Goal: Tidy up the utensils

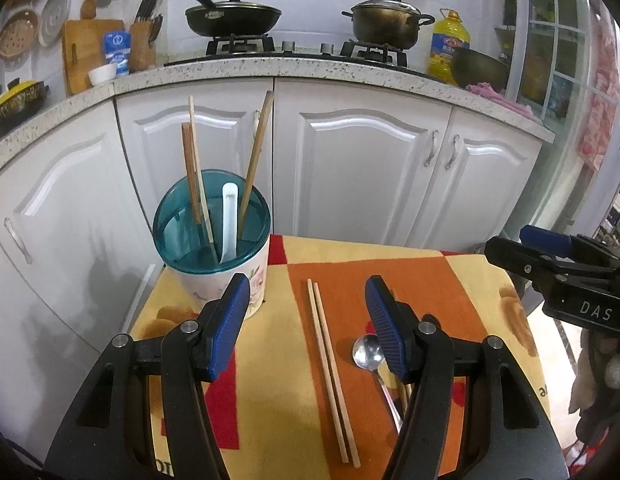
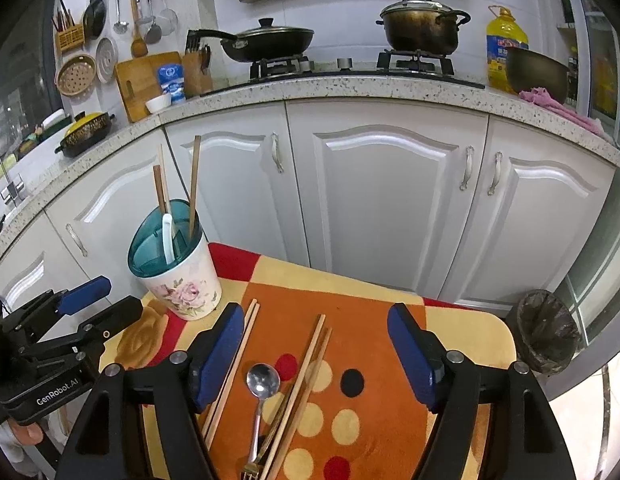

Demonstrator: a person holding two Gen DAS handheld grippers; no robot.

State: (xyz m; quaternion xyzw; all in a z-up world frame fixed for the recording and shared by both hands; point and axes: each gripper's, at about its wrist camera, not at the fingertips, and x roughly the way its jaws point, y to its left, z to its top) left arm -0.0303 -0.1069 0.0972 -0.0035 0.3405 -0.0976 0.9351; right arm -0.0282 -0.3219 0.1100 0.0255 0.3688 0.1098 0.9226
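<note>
A floral utensil holder (image 1: pixel 219 280) (image 2: pixel 187 286) with a teal divider lid stands at the table's far left corner; it holds several chopsticks and a white spoon (image 1: pixel 229 224). On the patterned cloth lie a pale chopstick pair (image 1: pixel 330 376) (image 2: pixel 229 376), a metal spoon (image 1: pixel 368 354) (image 2: pixel 261 384), a second chopstick pair (image 2: pixel 305 384) and a fork (image 2: pixel 251 468). My left gripper (image 1: pixel 305 320) is open and empty above the pale chopsticks. My right gripper (image 2: pixel 316 356) is open and empty above the spoon and second pair.
The cloth-covered table (image 2: pixel 478 336) stands before white cabinets (image 2: pixel 382 188). A lined bin (image 2: pixel 546 332) sits on the floor at the right. The counter behind holds a stove with a pan (image 2: pixel 269 42) and a pot (image 2: pixel 422 26), and an oil bottle (image 2: pixel 504 46).
</note>
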